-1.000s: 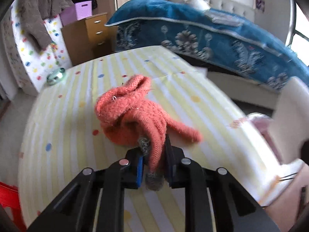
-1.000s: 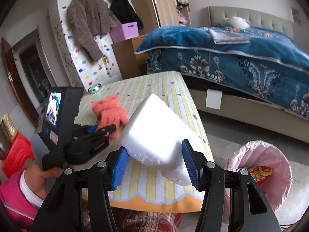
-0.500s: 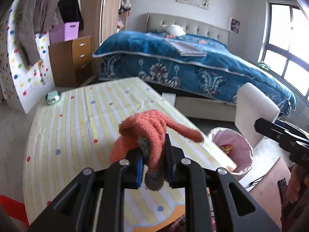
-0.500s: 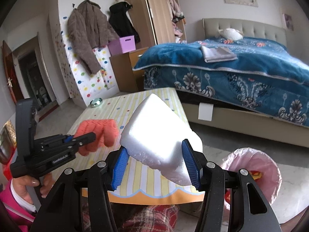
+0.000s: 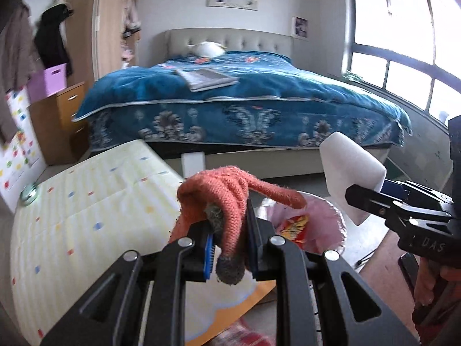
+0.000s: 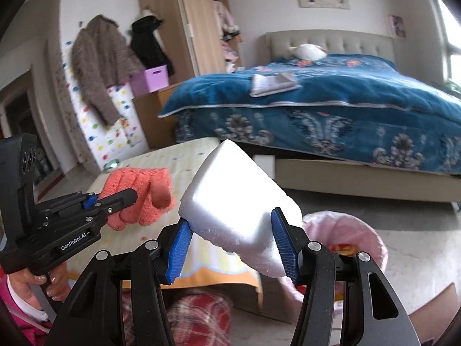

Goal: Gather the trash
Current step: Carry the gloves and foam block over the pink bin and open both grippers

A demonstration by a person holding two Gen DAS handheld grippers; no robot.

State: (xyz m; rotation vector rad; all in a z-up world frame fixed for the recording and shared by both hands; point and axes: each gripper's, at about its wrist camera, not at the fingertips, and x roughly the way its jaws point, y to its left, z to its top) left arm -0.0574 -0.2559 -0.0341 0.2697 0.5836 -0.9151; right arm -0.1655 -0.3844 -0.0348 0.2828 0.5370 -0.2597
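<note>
The left gripper (image 5: 230, 248) pinches an orange knit glove (image 5: 230, 199) in the air, just short of the pink-lined trash bin (image 5: 331, 216); the right gripper (image 6: 233, 248) clamps a white foam block (image 6: 239, 201) beside that bin, the blue-covered bed (image 6: 345, 101) far beyond it

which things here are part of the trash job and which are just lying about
Part of the job:
orange knit glove, clamped in the left gripper
white foam block, clamped in the right gripper
pink-lined trash bin

Just lying about:
folded grey cloth on the bed
purple box
brown coat
</note>
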